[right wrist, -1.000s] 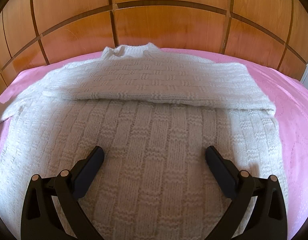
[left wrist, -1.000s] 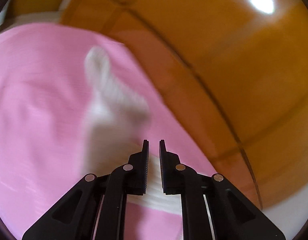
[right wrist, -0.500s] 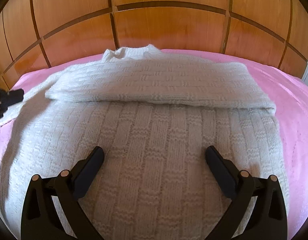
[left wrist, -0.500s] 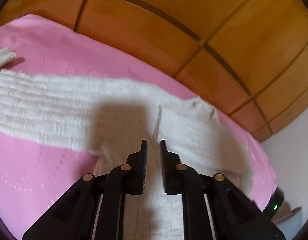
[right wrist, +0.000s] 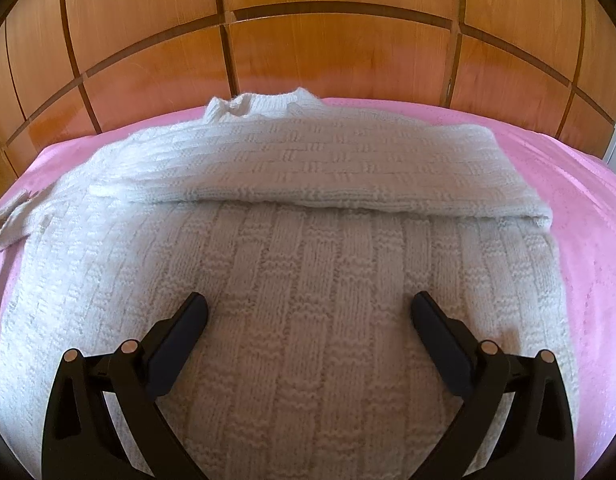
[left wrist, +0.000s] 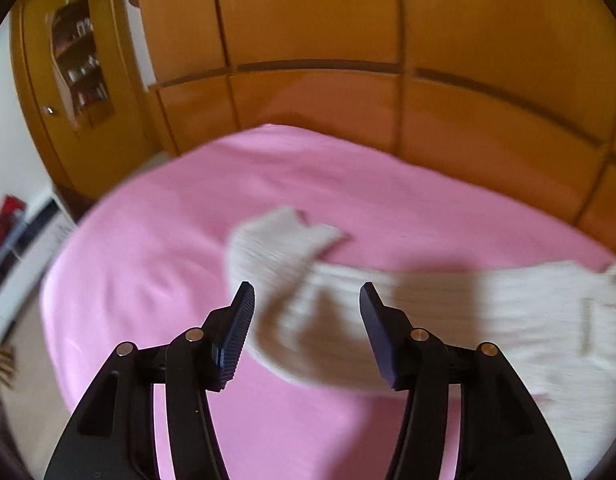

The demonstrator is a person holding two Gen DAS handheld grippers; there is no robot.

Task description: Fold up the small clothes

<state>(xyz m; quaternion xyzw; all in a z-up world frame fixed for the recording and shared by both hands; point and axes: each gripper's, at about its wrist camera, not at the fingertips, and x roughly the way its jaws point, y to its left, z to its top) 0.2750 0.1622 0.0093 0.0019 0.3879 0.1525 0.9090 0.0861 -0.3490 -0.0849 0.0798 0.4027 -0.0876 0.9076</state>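
Observation:
A cream knit sweater (right wrist: 308,280) lies flat on the pink bedspread (right wrist: 588,240), with one sleeve folded across its chest (right wrist: 308,168). The other sleeve (left wrist: 291,272) lies bent back on itself to the sweater's left, blurred in the left wrist view. My left gripper (left wrist: 305,296) hovers over that sleeve with its jaws opening; the sleeve lies below them, not pinched. My right gripper (right wrist: 308,308) stands wide open over the sweater's lower body, holding nothing.
A wooden panelled headboard (right wrist: 328,48) runs along the far side of the bed. A wooden cabinet with a glass door (left wrist: 79,80) stands at the far left, past the bed's edge, and floor clutter (left wrist: 11,240) shows beside it.
My left gripper swung over the left sleeve and its jaws went from nearly shut to apart. The sleeve now lies bent on the bedspread. The right gripper has not moved.

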